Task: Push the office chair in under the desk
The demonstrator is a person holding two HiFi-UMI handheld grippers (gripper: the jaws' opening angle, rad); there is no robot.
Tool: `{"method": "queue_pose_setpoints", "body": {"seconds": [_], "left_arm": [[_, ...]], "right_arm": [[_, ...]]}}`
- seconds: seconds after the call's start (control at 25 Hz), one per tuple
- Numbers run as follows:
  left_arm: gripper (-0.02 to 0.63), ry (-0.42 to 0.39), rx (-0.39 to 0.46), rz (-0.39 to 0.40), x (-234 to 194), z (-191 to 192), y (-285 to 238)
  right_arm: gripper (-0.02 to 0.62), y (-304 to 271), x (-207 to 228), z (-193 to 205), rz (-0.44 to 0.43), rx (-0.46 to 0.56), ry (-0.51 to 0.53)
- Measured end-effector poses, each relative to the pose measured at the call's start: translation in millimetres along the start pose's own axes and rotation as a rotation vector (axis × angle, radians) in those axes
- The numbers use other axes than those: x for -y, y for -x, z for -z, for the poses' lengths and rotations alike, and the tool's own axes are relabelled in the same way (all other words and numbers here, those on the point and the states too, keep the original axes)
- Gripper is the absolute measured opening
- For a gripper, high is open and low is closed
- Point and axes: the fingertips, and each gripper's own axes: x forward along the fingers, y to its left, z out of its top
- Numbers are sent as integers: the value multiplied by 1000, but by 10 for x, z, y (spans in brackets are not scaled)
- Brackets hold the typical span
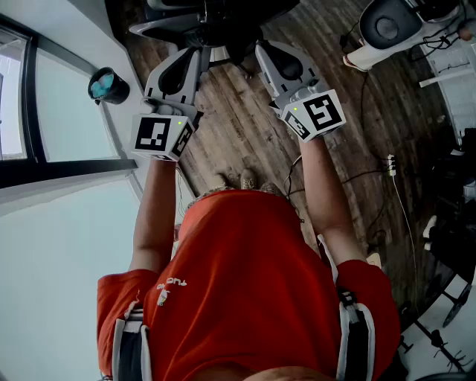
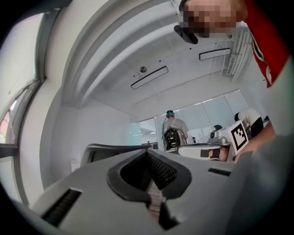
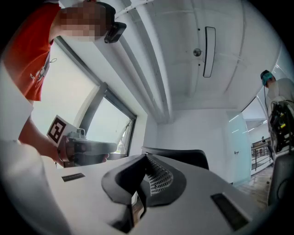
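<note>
The black office chair [image 1: 208,22] is at the top of the head view, straight ahead of me on the wooden floor. My left gripper [image 1: 198,53] and right gripper [image 1: 262,49] are held side by side, tips pointing at the chair's back, both shut with nothing between the jaws. I cannot tell whether they touch the chair. In the left gripper view the left gripper [image 2: 148,153] tilts up and the chair's top edge [image 2: 115,148] shows just beyond it. The right gripper [image 3: 147,158] also has the dark chair back [image 3: 186,158] close ahead. The desk is not clearly visible.
A white wall with a dark-framed window [image 1: 30,104] runs along the left, with a teal object [image 1: 109,84] by its base. A white and black appliance [image 1: 387,26] and cables [image 1: 390,167] lie at the right. A person with a backpack [image 2: 172,133] stands far off.
</note>
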Motion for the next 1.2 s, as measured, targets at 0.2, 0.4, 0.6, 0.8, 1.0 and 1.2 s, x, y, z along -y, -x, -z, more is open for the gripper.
{"method": "queue_pose_setpoints", "body": {"seconds": [0.2,0.4,0.6,0.8,1.0,1.2], "left_arm": [[9,7,-4,-6,53,26,-33],[9,-6,-18,-25,46,58,-96],[11,-52,-48,-60,-30,104,-199],[12,-123,-90,-96,-113,160,-291],[17,-194,-172,-134,-289,263,-327],[88,-313,-273,-124,-588,442,-357]], "right_arm": [[25,44,16,-21,-32,11,-13],[25,71,122,-14,-56,-4,30],[26,98,352,25,-78,-21,72],[28,101,548,158,-118,-79,138],[31,46,702,355,-160,-152,205],[106,-68,913,563,-184,-249,269]]}}
